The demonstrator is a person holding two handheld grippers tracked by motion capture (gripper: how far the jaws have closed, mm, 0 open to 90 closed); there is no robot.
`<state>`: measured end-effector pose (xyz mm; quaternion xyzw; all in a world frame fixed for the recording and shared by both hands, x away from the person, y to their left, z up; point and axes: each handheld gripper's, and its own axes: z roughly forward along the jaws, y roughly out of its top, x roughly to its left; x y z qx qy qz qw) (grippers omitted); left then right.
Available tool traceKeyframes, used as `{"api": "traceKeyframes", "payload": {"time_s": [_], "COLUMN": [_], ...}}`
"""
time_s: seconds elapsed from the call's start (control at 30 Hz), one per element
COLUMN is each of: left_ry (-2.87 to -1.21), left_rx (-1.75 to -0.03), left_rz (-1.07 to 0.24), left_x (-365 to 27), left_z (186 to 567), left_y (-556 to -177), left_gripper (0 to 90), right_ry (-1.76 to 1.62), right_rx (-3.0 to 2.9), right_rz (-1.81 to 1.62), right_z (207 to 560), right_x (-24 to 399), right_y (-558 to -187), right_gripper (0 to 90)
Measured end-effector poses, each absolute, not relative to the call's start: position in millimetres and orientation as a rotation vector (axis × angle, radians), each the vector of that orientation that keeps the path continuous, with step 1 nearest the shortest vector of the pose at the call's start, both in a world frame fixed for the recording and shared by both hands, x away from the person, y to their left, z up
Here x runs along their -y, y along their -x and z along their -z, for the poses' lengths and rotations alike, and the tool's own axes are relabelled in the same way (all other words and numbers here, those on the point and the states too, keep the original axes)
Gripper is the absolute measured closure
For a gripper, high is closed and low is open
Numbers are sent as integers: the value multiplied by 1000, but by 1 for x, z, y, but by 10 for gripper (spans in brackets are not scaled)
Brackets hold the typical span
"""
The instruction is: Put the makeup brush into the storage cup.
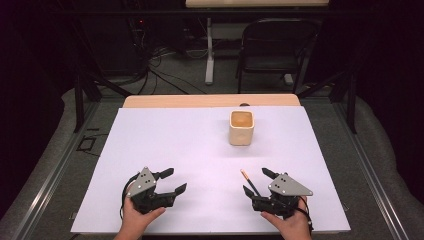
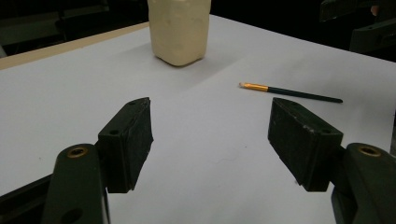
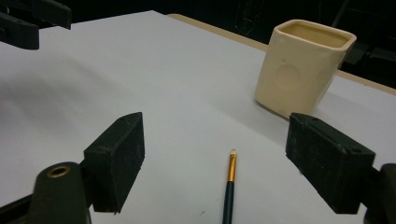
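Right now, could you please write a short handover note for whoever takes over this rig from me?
Left gripper: open, holding nothing, low over the white sheet at its near left.
Right gripper: open, fingers on either side of the paintbrush, not pressing on it.
Paintbrush: lies flat on the sheet, pale tip toward the cream square cup.
Cup: upright, farther back on the sheet; nothing can be seen in it.
Done: nothing picked up so far.
Left: probably shut the right gripper on the brush and drop it into the cup.

Cup upright far side; sheet bare between; brush flat.
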<state>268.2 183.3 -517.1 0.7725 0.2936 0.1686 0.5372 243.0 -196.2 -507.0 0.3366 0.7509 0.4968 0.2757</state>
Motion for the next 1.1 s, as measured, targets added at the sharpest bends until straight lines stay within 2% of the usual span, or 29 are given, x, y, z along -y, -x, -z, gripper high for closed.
{"api": "traceKeyframes", "payload": {"time_s": [0.73,1.1], "left_ry": [-1856,-1871], "left_rx": [-682,-699], "left_rz": [-398,-407], "left_x": [-176,-177], "left_z": [515,515], "left_y": [-271,-271], "left_gripper": [300,300], "right_ry": [-943,-1067], "right_rx": [-2100,-2141], "right_rz": [-1247,-1230], "right_z": [505,499], "right_x": [198,201], "right_y": [-241,-250], "right_gripper": [212,158]}}
